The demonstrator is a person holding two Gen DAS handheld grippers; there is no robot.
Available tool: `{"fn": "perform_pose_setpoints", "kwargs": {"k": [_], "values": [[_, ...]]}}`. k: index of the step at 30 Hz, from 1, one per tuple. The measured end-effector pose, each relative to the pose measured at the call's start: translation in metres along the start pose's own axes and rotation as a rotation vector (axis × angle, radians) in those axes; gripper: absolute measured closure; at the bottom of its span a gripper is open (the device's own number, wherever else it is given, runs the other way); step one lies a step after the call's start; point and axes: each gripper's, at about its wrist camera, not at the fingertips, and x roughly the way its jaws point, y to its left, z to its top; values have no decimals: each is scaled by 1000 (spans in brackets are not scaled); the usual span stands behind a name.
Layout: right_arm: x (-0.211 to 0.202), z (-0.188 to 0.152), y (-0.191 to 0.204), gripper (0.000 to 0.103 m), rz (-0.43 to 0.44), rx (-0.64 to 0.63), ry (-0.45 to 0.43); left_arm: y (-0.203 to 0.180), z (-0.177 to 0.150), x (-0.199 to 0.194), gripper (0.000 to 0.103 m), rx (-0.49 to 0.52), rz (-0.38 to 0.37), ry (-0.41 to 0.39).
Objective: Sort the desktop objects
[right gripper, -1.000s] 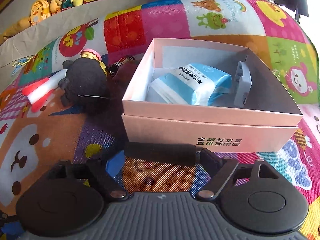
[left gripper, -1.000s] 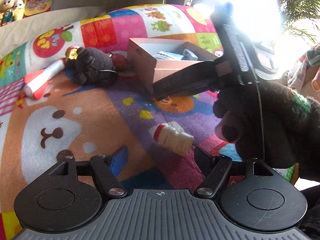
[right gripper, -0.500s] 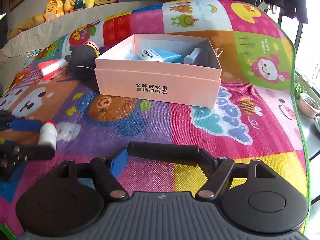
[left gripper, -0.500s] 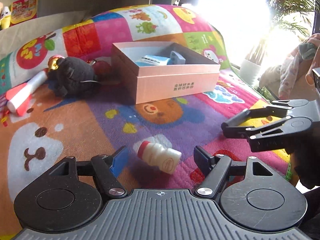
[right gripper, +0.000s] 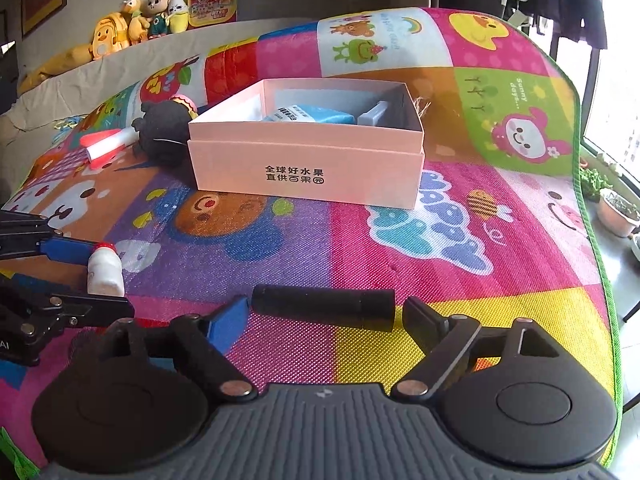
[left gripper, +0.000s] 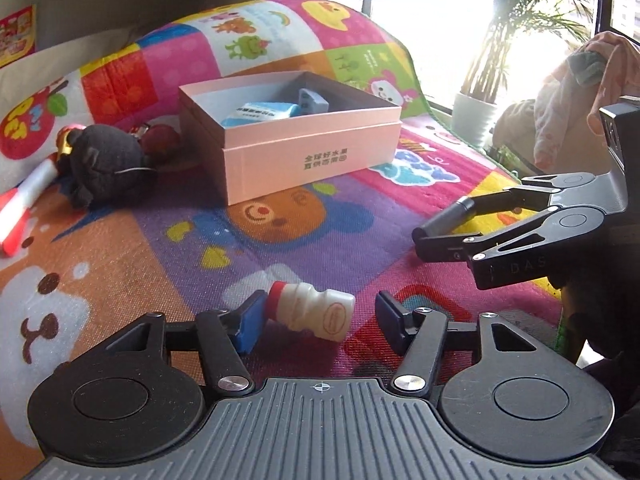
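A pink cardboard box (right gripper: 308, 168) sits open on the colourful play mat (right gripper: 460, 248). Inside it lie a blue-and-white tissue pack (right gripper: 310, 114) and, against the right wall, a small grey-blue item (right gripper: 374, 115) that is too small to identify.

Left of the box rest a dark plush toy (left gripper: 102, 164) and a red-and-white toy rocket (left gripper: 24, 200).

The left gripper (left gripper: 316, 322) has just been closing around a small white bottle with a red cap (left gripper: 310, 316); its blue pad touches the cap and the other pad stands clear.

The right gripper (right gripper: 324, 318) has just been opening, and a black cylinder (right gripper: 324, 307) lies between its spread jaws, the right pad standing clear of it.
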Motion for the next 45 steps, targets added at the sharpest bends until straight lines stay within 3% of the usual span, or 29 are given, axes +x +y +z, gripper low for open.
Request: {"fn": "perform_pose_setpoints", "kwargs": {"k": [8, 11, 14, 22, 30, 37, 39, 41, 45], "values": [[-1, -1, 4, 18, -19, -19, -9, -3, -1, -1, 51, 5, -2, -1], [-3, -1, 6, 19, -20, -27, -17, -4, -2, -2, 51, 5, 2, -1], [-6, -3, 9, 28, -21, -42, -32, -7, -3, -6, 51, 4, 16, 0], [-36, 5, 0, 28, 19, -40, -60, -11, 5, -39, 51, 21, 66, -70], [-106, 49, -22, 28, -30, -92, -281, -16, 62, -71, 51, 104, 127, -263], [-114, 116, -34, 28, 0, -50, -389, -5, 129, -40, 51, 147, 153, -358], [-99, 143, -38, 28, 8, -18, -393, 9, 151, -23, 49, 97, 149, -361], [-75, 169, -42, 28, 35, 27, -362, 26, 163, -9, 33, 27, 115, -337], [-40, 182, -44, 22, 49, 70, -291, 44, 143, -8, 13, -28, 134, -310]]}}
